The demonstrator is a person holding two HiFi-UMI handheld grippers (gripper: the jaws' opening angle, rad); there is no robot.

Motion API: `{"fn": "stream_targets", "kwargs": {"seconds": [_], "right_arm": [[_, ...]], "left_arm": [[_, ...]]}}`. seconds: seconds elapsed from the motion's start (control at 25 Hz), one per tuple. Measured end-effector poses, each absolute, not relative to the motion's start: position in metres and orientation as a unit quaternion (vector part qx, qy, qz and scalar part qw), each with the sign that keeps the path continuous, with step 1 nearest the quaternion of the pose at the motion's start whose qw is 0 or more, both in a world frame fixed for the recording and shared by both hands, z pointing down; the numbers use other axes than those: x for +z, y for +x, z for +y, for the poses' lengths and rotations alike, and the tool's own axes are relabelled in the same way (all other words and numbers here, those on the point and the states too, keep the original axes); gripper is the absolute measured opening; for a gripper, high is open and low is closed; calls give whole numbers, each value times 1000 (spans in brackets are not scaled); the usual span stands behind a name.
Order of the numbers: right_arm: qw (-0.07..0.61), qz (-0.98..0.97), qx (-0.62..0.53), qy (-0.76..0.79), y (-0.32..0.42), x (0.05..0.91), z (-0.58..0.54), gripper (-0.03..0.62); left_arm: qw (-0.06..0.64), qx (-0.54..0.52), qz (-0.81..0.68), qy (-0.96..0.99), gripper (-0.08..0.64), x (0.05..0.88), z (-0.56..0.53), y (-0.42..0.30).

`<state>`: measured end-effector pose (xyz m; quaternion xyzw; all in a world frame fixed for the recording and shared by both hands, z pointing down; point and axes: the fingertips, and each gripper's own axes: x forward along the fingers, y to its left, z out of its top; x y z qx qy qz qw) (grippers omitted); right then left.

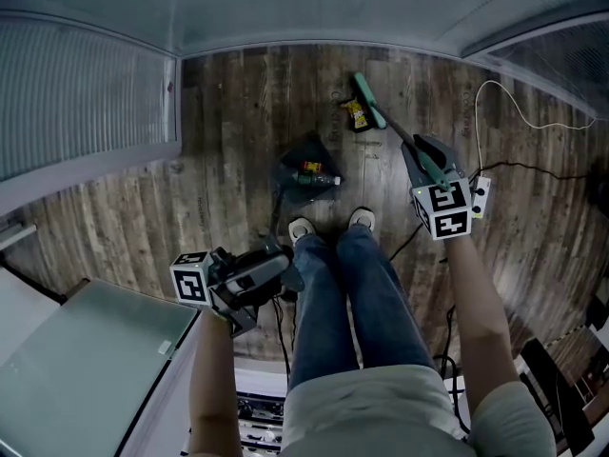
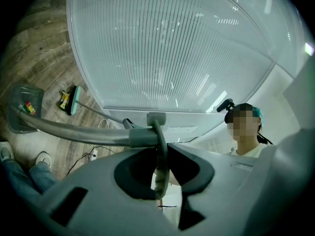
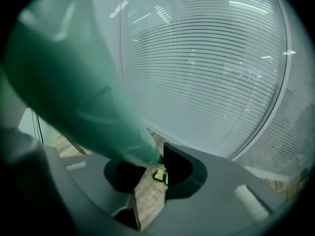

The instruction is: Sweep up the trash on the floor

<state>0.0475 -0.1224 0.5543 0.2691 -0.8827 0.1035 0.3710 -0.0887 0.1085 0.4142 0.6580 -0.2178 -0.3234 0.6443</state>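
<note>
A dark dustpan (image 1: 306,167) lies on the wooden floor ahead of my shoes, with a small bottle and other scraps inside. Its long grey handle (image 2: 83,133) runs back to my left gripper (image 1: 269,268), which is shut on it; the jaws (image 2: 160,167) clamp the handle's end by the hanging loop. The teal broom head (image 1: 365,99) rests on the floor beside a yellow wrapper (image 1: 357,114). My right gripper (image 1: 430,163) is shut on the teal broom handle (image 3: 83,92). The wrapper (image 3: 159,174) shows between the right jaws.
Ribbed glass partitions (image 1: 86,93) close off the far and left sides. A white power strip (image 1: 481,196) with cables lies right of the broom. A grey cabinet top (image 1: 86,360) stands at lower left. A person (image 2: 243,132) stands in the left gripper view.
</note>
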Motion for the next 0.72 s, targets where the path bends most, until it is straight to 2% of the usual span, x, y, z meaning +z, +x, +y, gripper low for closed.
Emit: {"fn": "stream_targets", "kwargs": {"seconds": [0.72], "right_arm": [[378,-894,107,215,45,551,-79,97]], "left_arm": [[639,-328,-223,659,71,416,112,-89]]}}
